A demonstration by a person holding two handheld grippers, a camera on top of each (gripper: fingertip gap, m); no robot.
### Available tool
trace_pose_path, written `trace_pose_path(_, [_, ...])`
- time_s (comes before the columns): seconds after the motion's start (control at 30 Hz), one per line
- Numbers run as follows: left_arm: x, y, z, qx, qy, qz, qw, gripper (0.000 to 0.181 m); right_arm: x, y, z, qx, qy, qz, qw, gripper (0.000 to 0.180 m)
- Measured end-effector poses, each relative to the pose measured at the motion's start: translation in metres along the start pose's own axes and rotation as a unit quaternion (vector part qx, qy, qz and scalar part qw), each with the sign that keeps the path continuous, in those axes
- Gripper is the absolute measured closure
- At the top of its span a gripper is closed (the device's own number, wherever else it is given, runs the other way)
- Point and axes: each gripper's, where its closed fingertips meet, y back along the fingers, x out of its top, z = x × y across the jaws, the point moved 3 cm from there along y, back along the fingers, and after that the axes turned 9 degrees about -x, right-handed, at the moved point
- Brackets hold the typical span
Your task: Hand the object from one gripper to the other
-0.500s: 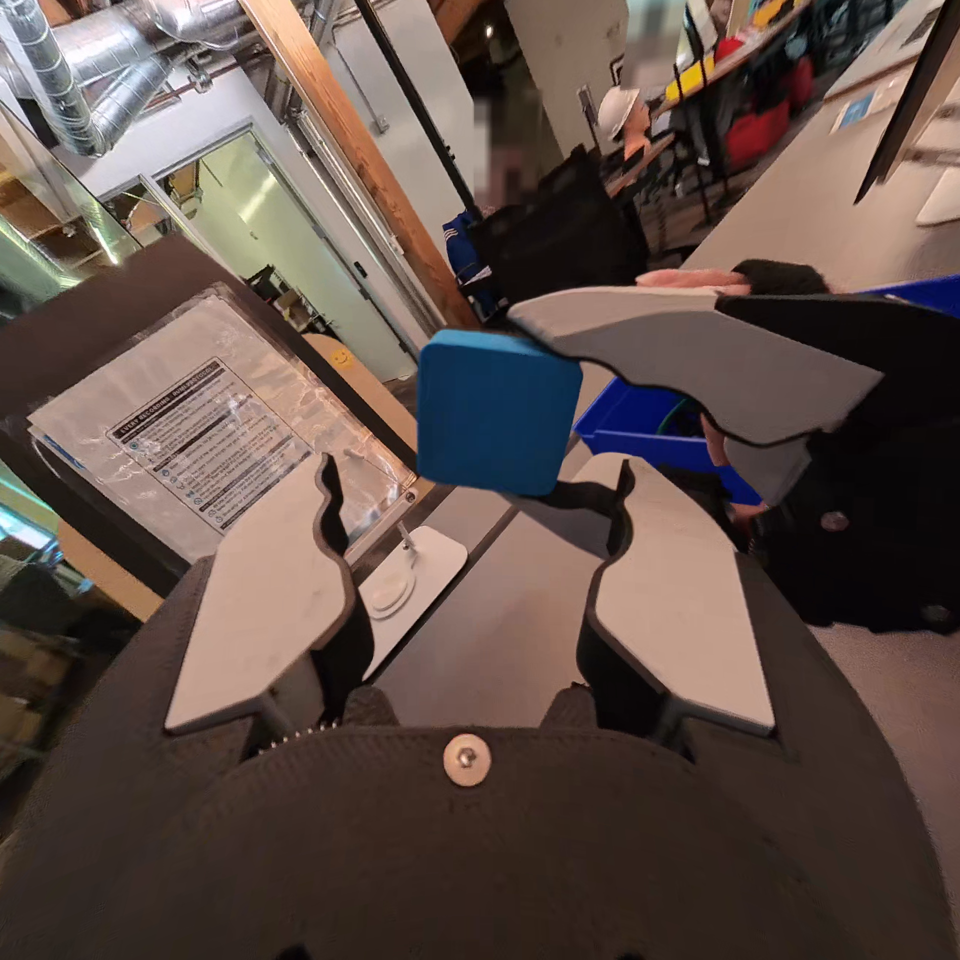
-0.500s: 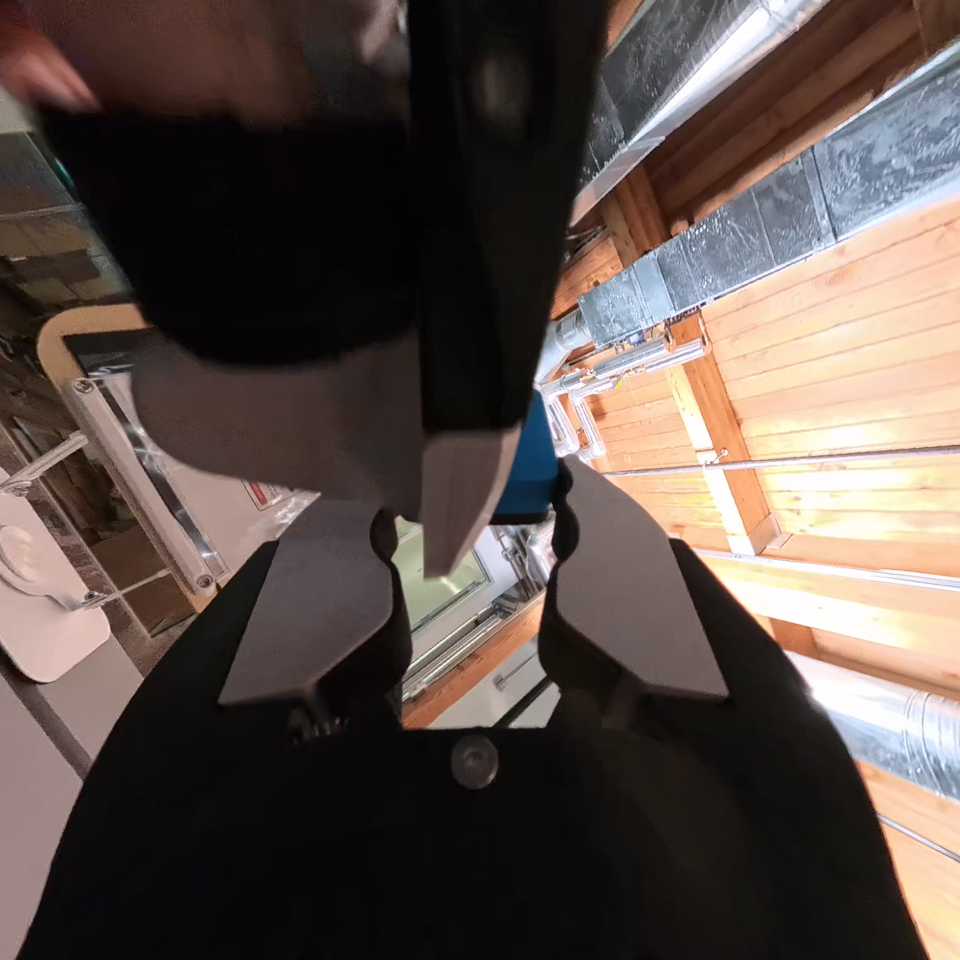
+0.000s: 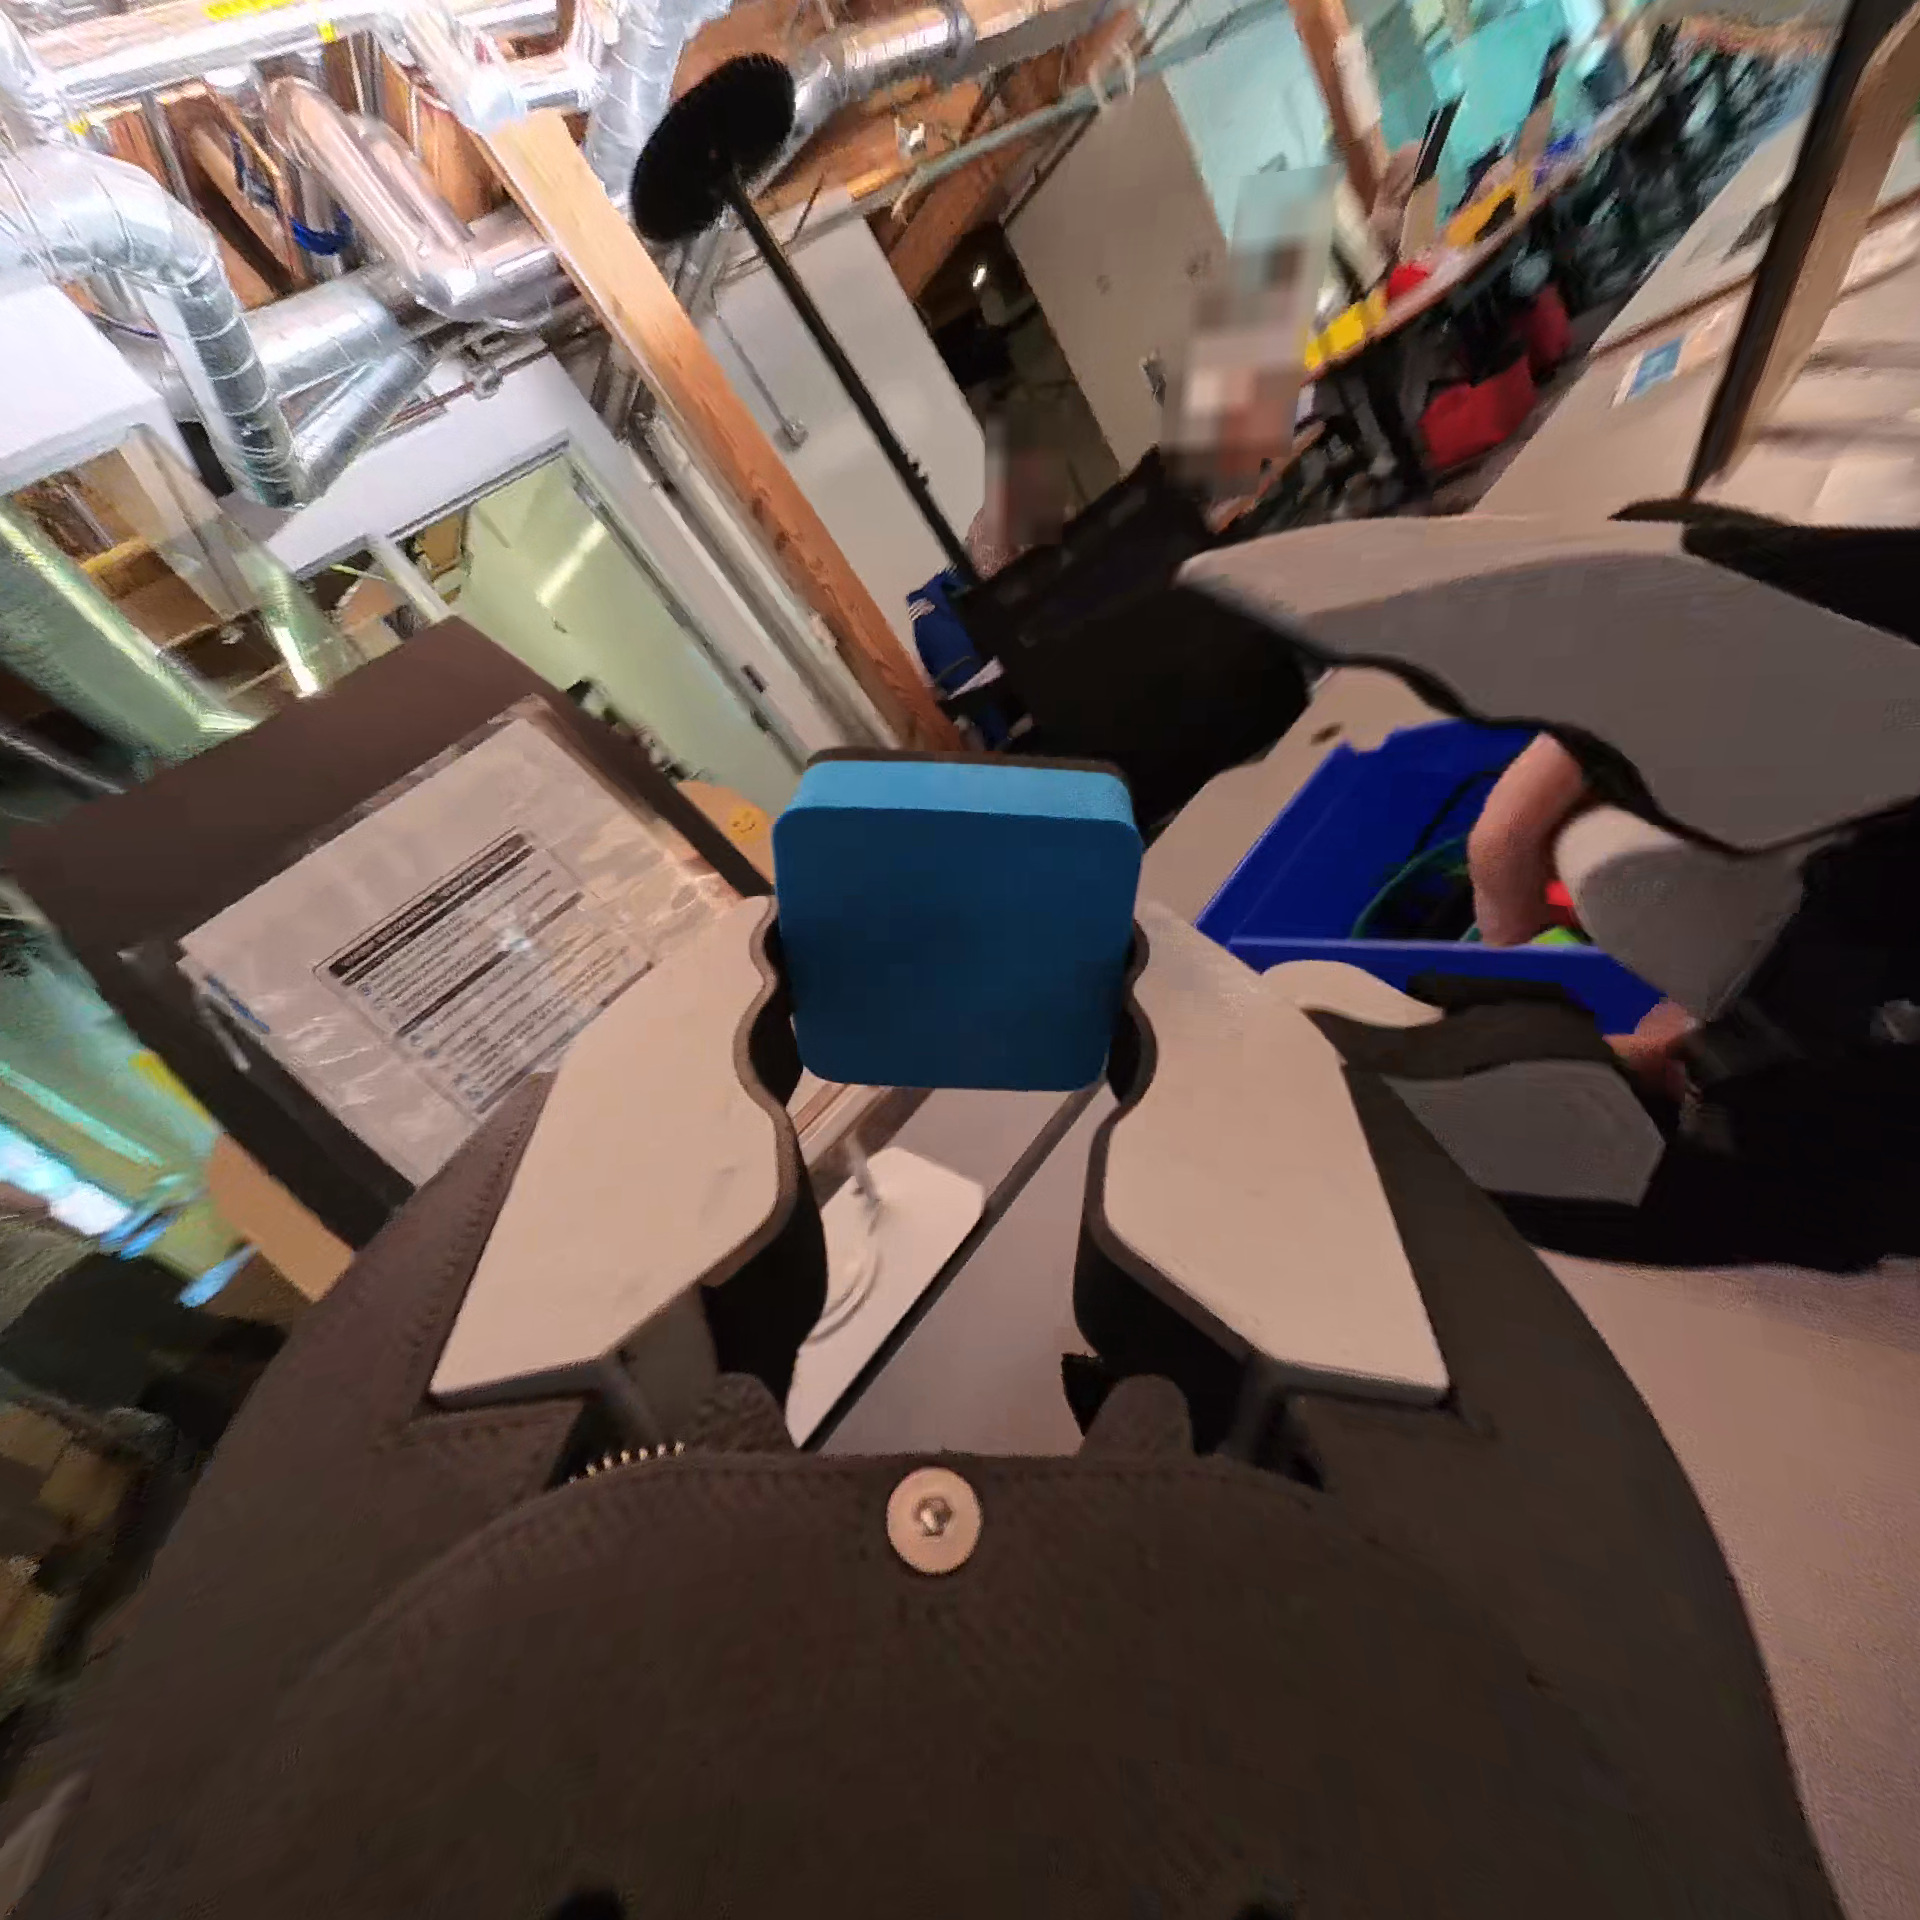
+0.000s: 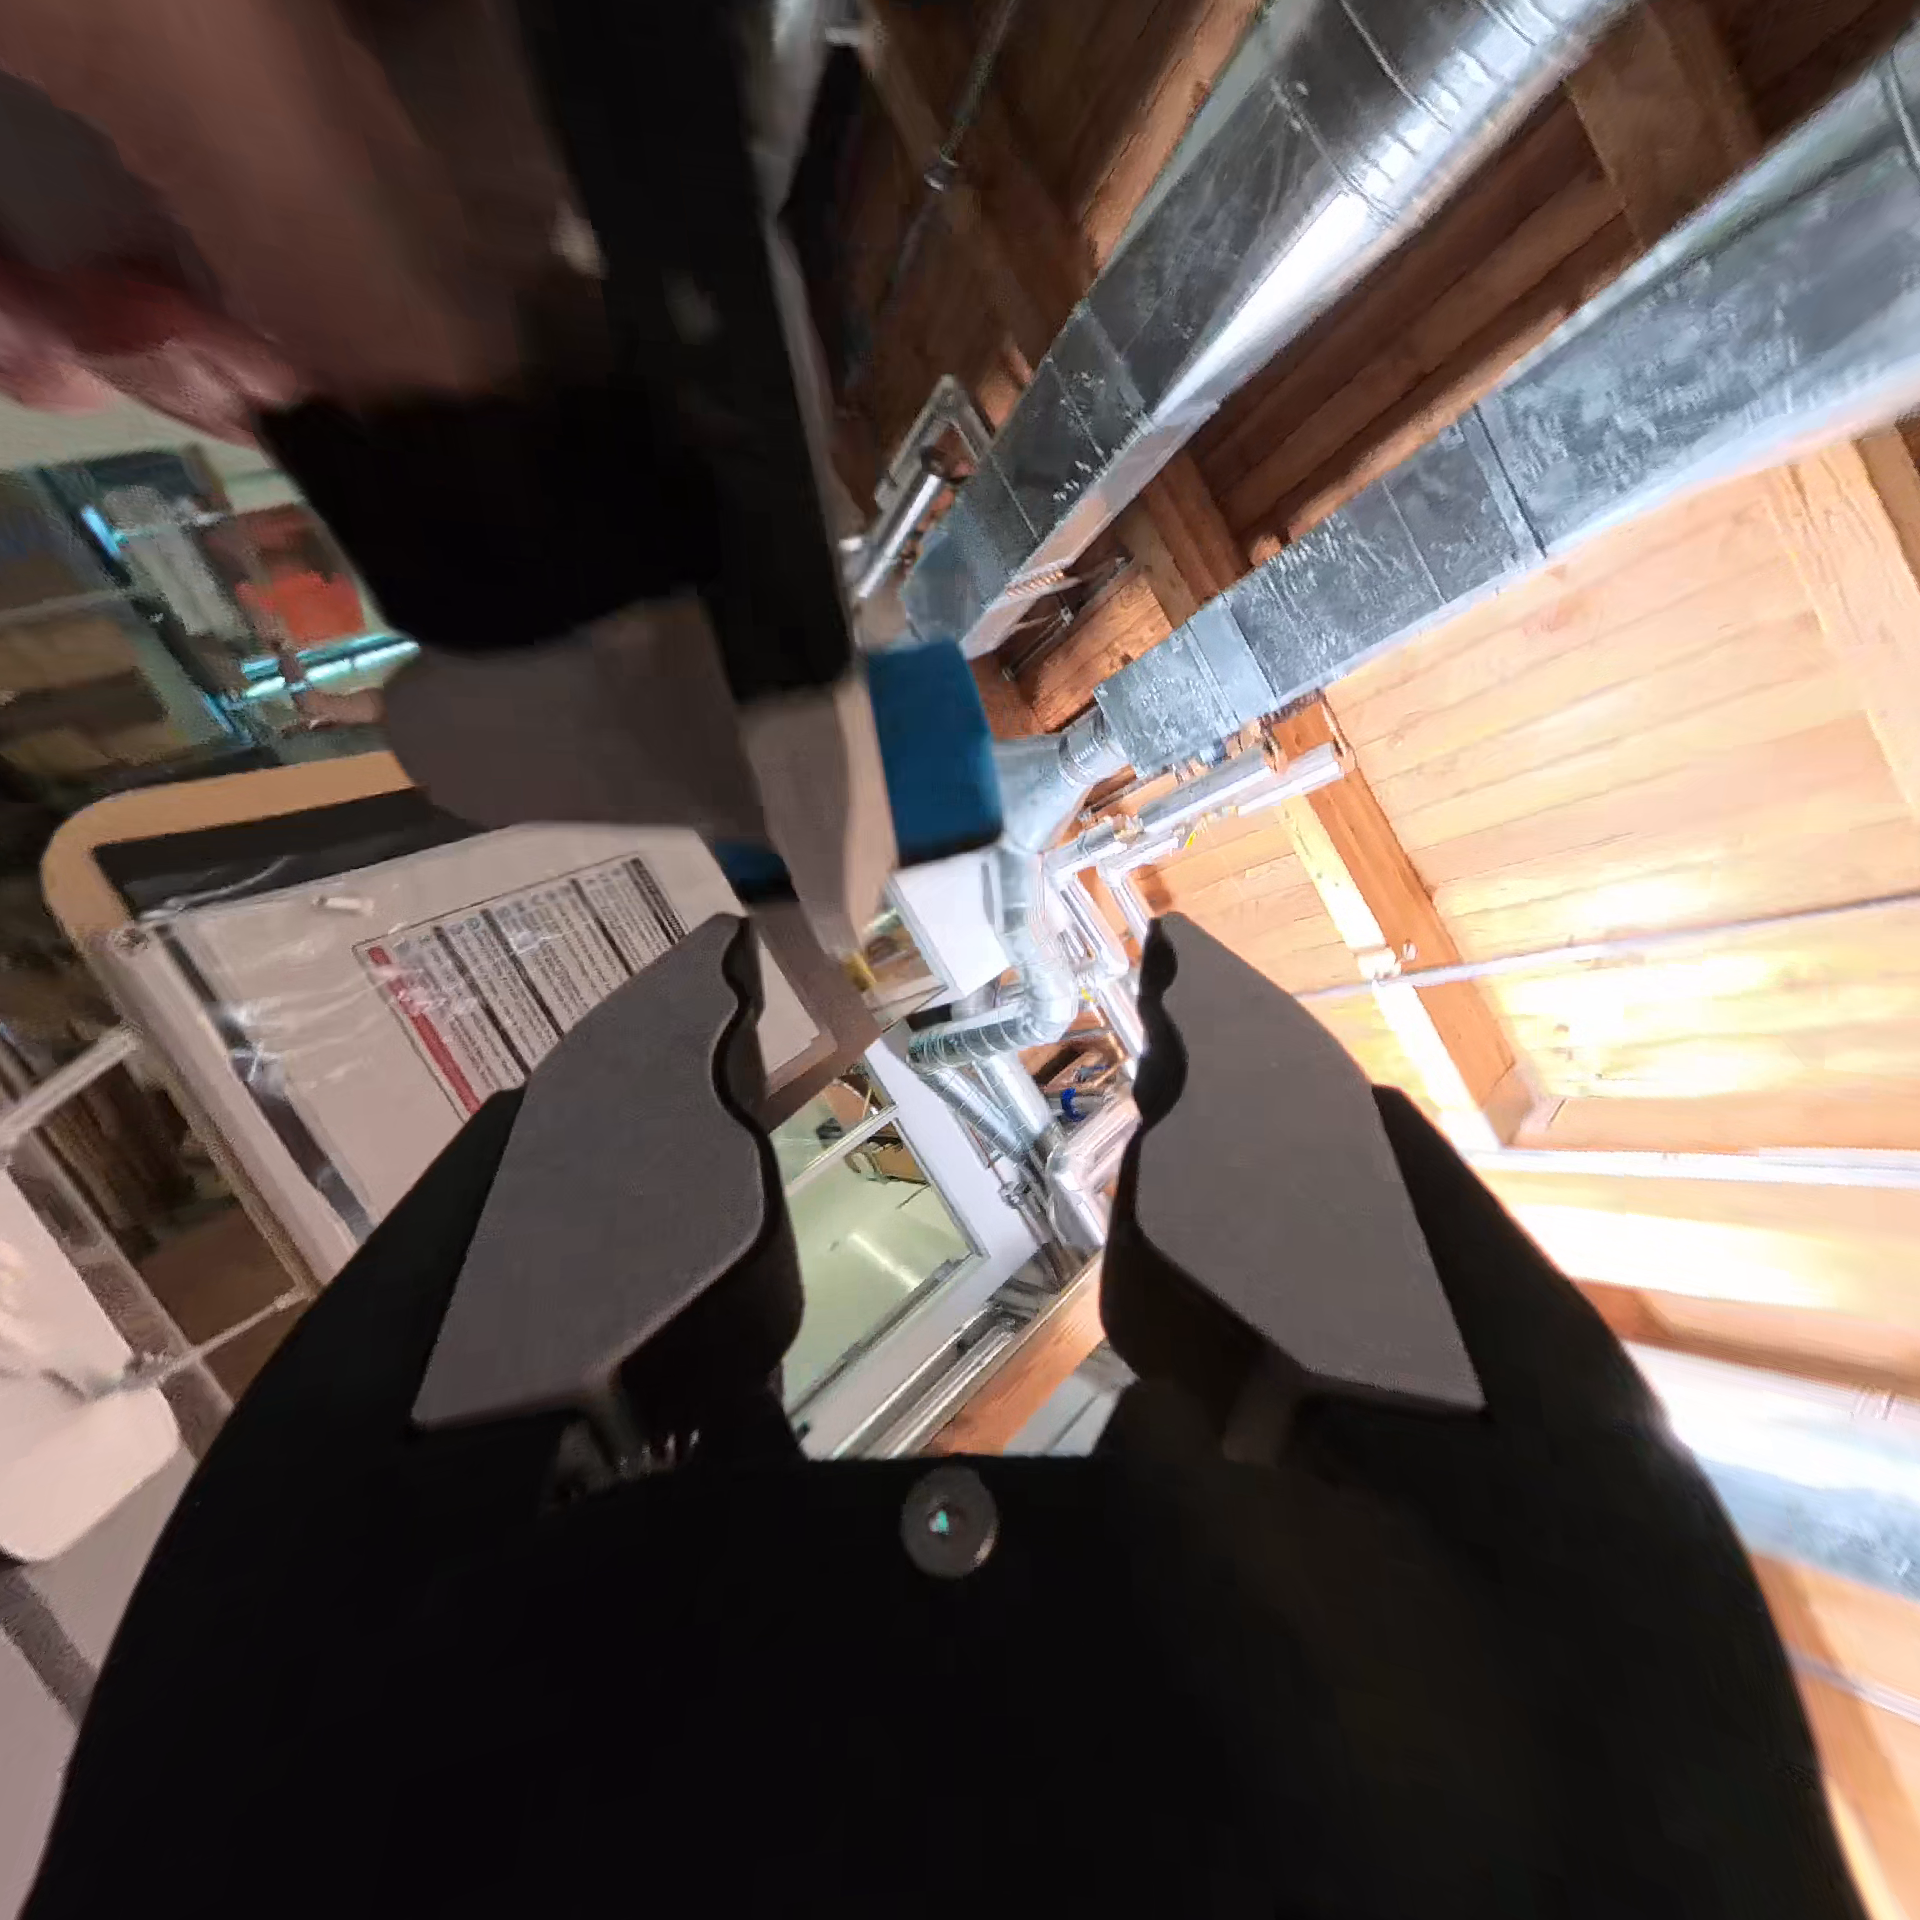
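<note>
The left gripper clamps the blue foam block between its fingertips, holding it up in the air. The right gripper sits just beside it, jaws spread wide and empty, above a blue bin

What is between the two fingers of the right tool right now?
Nothing is gripped: in the right wrist view, the right tool stands open. The blue square foam block sits beyond it, in the left tool.

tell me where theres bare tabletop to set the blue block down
The grey tabletop lies bare at lower right, bordered by the left gripper holding the blue block. Farther back it is crowded: the blue bin and the open right gripper.
</note>
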Motion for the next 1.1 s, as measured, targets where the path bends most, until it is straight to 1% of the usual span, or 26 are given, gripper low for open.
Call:
trace_pose_path(0.1, [0.012,0.015,-0.005,-0.071,0.047,0.092,0.992,0.123,-0.021,-0.005,0.009,-0.006,-0.037,-0.035,0.999,0.111])
trace_pose_path(0.13, [0.018,0.022,-0.006,-0.098,0.059,0.132,0.985,0.124,-0.030,-0.006,0.010,-0.001,-0.055,-0.051,0.997,0.112])
trace_pose_path(0.17, [0.023,0.030,-0.007,-0.120,0.066,0.176,0.975,0.123,-0.039,-0.008,0.008,0.013,-0.093,-0.073,0.993,0.115])
trace_pose_path(0.2, [0.028,0.038,-0.009,-0.135,0.065,0.220,0.964,0.123,-0.048,-0.008,0.004,0.040,-0.154,-0.100,0.982,0.118])
trace_pose_path(0.23, [0.030,0.045,-0.010,-0.141,0.052,0.254,0.955,0.123,-0.055,-0.010,-0.002,0.071,-0.229,-0.131,0.962,0.121])
trace_pose_path(0.27, [0.030,0.049,-0.011,-0.135,0.029,0.270,0.953,0.123,-0.061,-0.010,-0.011,0.113,-0.310,-0.167,0.929,0.122])
trace_pose_path(0.3, [0.026,0.049,-0.012,-0.122,-0.002,0.266,0.956,0.123,-0.062,-0.010,-0.021,0.169,-0.393,-0.199,0.882,0.120])
trace_pose_path(0.33, [0.021,0.048,-0.011,-0.114,-0.032,0.251,0.961,0.124,-0.060,-0.009,-0.031,0.227,-0.472,-0.222,0.822,0.118])
trace_pose_path(0.37, [0.016,0.045,-0.008,-0.116,-0.057,0.233,0.964,0.123,-0.053,-0.006,-0.039,0.286,-0.551,-0.233,0.748,0.116])
trace_pose_path(0.4, [0.011,0.042,-0.005,-0.124,-0.074,0.215,0.966,0.124,-0.044,-0.004,-0.042,0.339,-0.629,-0.235,0.659,0.114])
trace_pose_path(0.47, [0.005,0.037,0.004,-0.143,-0.101,0.192,0.966,0.124,-0.024,-0.001,-0.034,0.422,-0.763,-0.200,0.448,0.110])
trace_pose_path(0.5, [0.003,0.034,0.009,-0.151,-0.112,0.186,0.964,0.123,-0.017,-0.001,-0.026,0.449,-0.806,-0.172,0.346,0.107])
trace_pose_path(0.53, [0.002,0.032,0.013,-0.157,-0.121,0.179,0.964,0.124,-0.013,0.000,-0.020,0.467,-0.829,-0.152,0.267,0.104])
trace_pose_path(0.57, [0.000,0.029,0.017,-0.163,-0.129,0.171,0.963,0.124,-0.011,0.001,-0.018,0.479,-0.838,-0.140,0.221,0.104])
trace_pose_path(0.6, [-0.002,0.027,0.022,-0.171,-0.136,0.160,0.963,0.123,-0.008,0.003,-0.019,0.488,-0.837,-0.136,0.208,0.107])
trace_pose_path(0.63, [-0.005,0.023,0.026,-0.178,-0.144,0.144,0.963,0.124,-0.006,0.005,-0.023,0.496,-0.831,-0.139,0.211,0.107])
trace_pose_path(0.67, [-0.009,0.020,0.029,-0.181,-0.155,0.127,0.963,0.124,-0.001,0.007,-0.025,0.508,-0.822,-0.140,0.215,0.102])
trace_pose_path(0.7, [-0.012,0.017,0.032,-0.182,-0.165,0.113,0.963,0.123,0.005,0.010,-0.026,0.525,-0.812,-0.138,0.214,0.102])
trace_pose_path(0.77, [-0.017,0.013,0.037,-0.191,-0.174,0.098,0.961,0.123,0.015,0.015,-0.025,0.550,-0.797,-0.134,0.211,0.112])
trace_pose_path(0.8, [-0.018,0.012,0.039,-0.194,-0.176,0.094,0.961,0.123,0.017,0.016,-0.027,0.554,-0.790,-0.141,0.224,0.117])
trace_pose_path(0.83, [-0.018,0.011,0.040,-0.192,-0.177,0.092,0.961,0.123,0.014,0.016,-0.030,0.548,-0.784,-0.150,0.252,0.122])
trace_pose_path(0.87, [-0.019,0.010,0.039,-0.185,-0.177,0.086,0.963,0.123,0.013,0.015,-0.031,0.541,-0.783,-0.153,0.264,0.122])
trace_pose_path(0.97, [-0.020,0.005,0.033,-0.146,-0.160,0.074,0.974,0.122,0.006,0.011,-0.030,0.524,-0.790,-0.152,0.281,0.123])
trace_pose_path(1.0, [-0.021,0.003,0.030,-0.133,-0.150,0.067,0.977,0.122,0.000,0.007,-0.029,0.507,-0.795,-0.150,0.297,0.123])
trace_pose_path(1.07, [-0.023,0.001,0.025,-0.135,-0.114,0.054,0.983,0.117,-0.020,0.000,-0.029,0.460,-0.799,-0.162,0.352,0.123])
trace_pose_path(1.1, [-0.024,0.001,0.020,-0.135,-0.090,0.051,0.985,0.113,-0.034,-0.003,-0.029,0.432,-0.795,-0.172,0.390,0.123])
